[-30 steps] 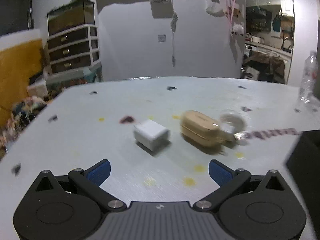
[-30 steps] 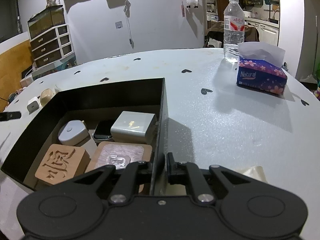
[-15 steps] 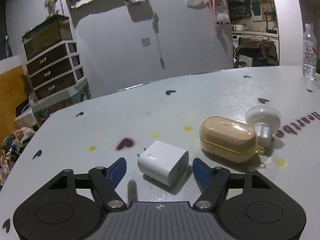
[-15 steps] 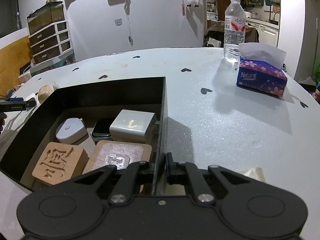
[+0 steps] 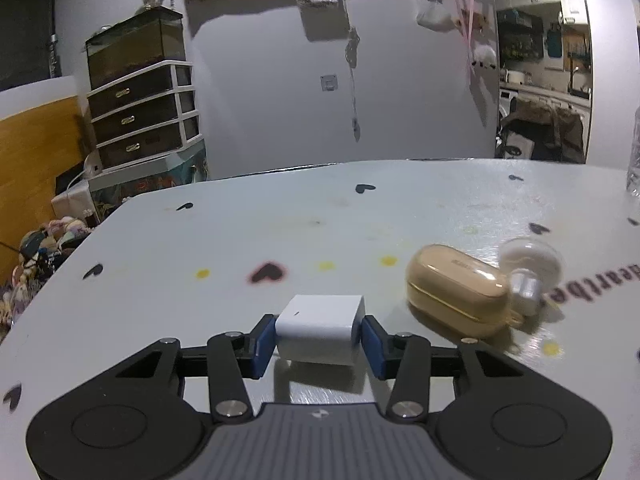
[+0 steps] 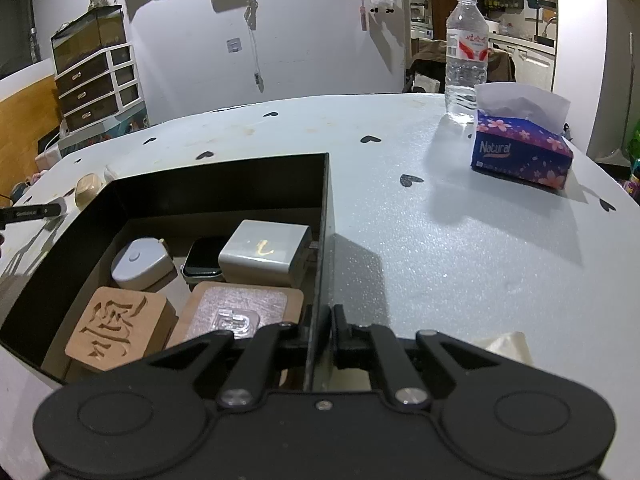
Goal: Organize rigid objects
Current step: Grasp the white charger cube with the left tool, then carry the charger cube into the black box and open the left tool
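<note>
My left gripper is shut on a small white charger cube that rests on the white table; its blue pads press both sides. A tan earbud case and a white round suction hook lie just right of it. My right gripper is shut on the right wall of a black box. The box holds a carved wooden block, a wooden board with a clear hook, a grey charger, a smartwatch and a white round device.
A water bottle and a blue tissue box stand at the table's far right. The tan case and my left gripper's tip show left of the box. Drawers stand beyond the table.
My left gripper moved forward around the white charger cube and closed on it. The right gripper kept its hold on the box wall.
</note>
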Available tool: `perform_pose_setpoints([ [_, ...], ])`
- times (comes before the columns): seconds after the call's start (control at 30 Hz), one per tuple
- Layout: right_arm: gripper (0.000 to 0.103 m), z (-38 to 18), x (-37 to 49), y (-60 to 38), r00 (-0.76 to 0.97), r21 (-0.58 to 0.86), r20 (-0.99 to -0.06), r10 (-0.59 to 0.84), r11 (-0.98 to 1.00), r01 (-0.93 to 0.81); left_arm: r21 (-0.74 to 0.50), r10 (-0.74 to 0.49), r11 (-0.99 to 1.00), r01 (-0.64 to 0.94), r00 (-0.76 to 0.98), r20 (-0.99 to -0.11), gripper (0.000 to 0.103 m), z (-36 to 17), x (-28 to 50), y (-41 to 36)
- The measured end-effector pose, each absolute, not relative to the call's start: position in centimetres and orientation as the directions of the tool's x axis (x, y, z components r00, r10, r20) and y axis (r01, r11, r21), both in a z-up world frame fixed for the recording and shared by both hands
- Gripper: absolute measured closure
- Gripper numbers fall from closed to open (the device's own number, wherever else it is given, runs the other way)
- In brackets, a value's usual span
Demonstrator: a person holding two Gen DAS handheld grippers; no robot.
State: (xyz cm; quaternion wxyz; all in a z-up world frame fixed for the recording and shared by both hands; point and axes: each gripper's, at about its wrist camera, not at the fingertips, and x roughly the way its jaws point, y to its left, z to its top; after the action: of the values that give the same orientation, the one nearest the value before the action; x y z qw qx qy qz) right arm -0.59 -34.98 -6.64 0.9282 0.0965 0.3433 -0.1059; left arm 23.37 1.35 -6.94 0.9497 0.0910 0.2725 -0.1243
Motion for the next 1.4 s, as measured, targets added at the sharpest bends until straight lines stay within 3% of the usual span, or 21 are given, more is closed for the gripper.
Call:
perform_pose_setpoints([
  [0.23,0.096,-6.7,-0.6,-35.1,0.74,0.113,-0.659,-0.133,0.956,0.272,0.029,-0.267,0.942,0.333,0.8,-0.538,0.058,-5.4,18.7,0.7],
  [0.67,0.096,-6.7,-0.6,-35.2,0.745,0.126,-0.655,-0.128,0.953,0.274,-0.115,-0.563,0.803,0.584,0.682,-0.467,0.06,-1.2,10.9,-5.1],
  [0.9,0.096,-6.7,-0.7,-35.1,0.747,0.129,-0.652,-0.125,0.953,0.272,-0.071,-0.657,0.694,0.717,0.59,-0.469,0.06,-0.9,8.7,-10.5],
  [1.17,0.095,-6.7,-0.8,-35.2,0.75,0.138,-0.65,-0.118,0.953,0.269,-0.027,-0.675,0.647,0.762,0.555,-0.486,0.061,-1.7,9.9,-16.2],
  [1.4,0.095,-6.8,-0.8,-35.2,0.752,0.141,-0.649,-0.115,0.953,0.267,0.049,-0.644,0.606,0.794,0.526,-0.555,0.061,-4.0,9.7,-19.3],
])
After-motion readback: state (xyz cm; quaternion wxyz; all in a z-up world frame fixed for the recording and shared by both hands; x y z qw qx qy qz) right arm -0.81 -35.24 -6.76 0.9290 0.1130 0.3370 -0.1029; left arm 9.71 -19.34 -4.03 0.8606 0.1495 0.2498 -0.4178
